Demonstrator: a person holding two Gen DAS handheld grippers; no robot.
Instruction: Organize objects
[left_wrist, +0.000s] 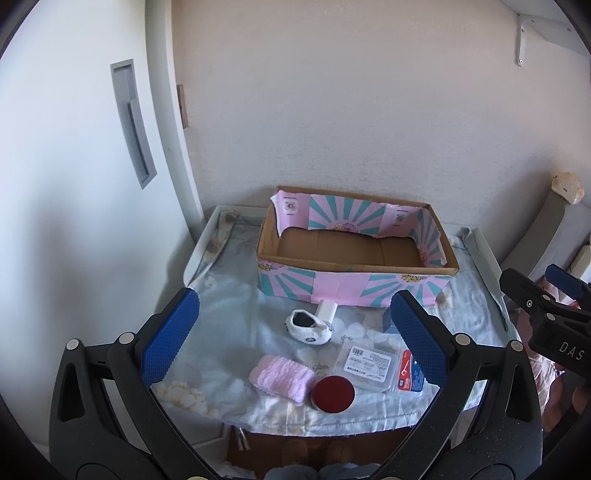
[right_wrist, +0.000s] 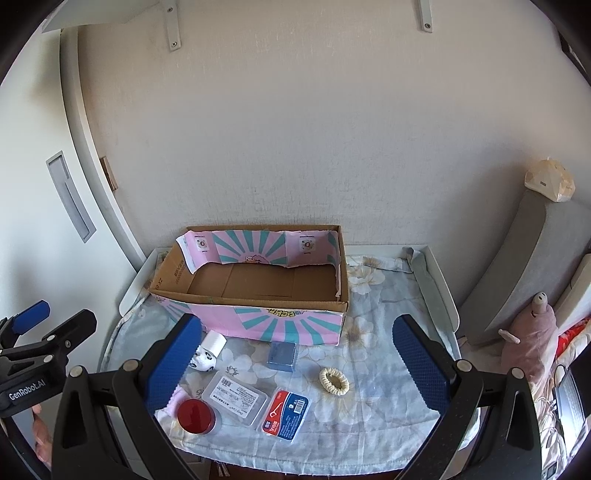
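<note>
An empty pink-and-teal cardboard box (left_wrist: 354, 284) (right_wrist: 258, 317) stands at the back of the cloth-covered table. In front of it lie a white baby sock (left_wrist: 308, 328) (right_wrist: 203, 360), a white cylinder (left_wrist: 327, 310) (right_wrist: 215, 341), a pink towel roll (left_wrist: 282, 378), a red-lidded jar (left_wrist: 333, 393) (right_wrist: 195, 417), a clear plastic case (left_wrist: 365, 365) (right_wrist: 234, 397), a red-and-blue floss packet (left_wrist: 410, 373) (right_wrist: 286, 413), a blue-grey block (right_wrist: 282, 356) and a cream scrunchie (right_wrist: 333, 380). My left gripper (left_wrist: 291, 343) and right gripper (right_wrist: 299, 354) are open and empty above the table's front edge.
A white cabinet door (left_wrist: 74, 184) stands to the left of the table. A grey cushion (right_wrist: 517, 258) and a pink plush toy (right_wrist: 532, 336) are at the right. A wall shelf bracket (right_wrist: 171, 26) hangs above. The table (right_wrist: 439, 288) has a raised white rim.
</note>
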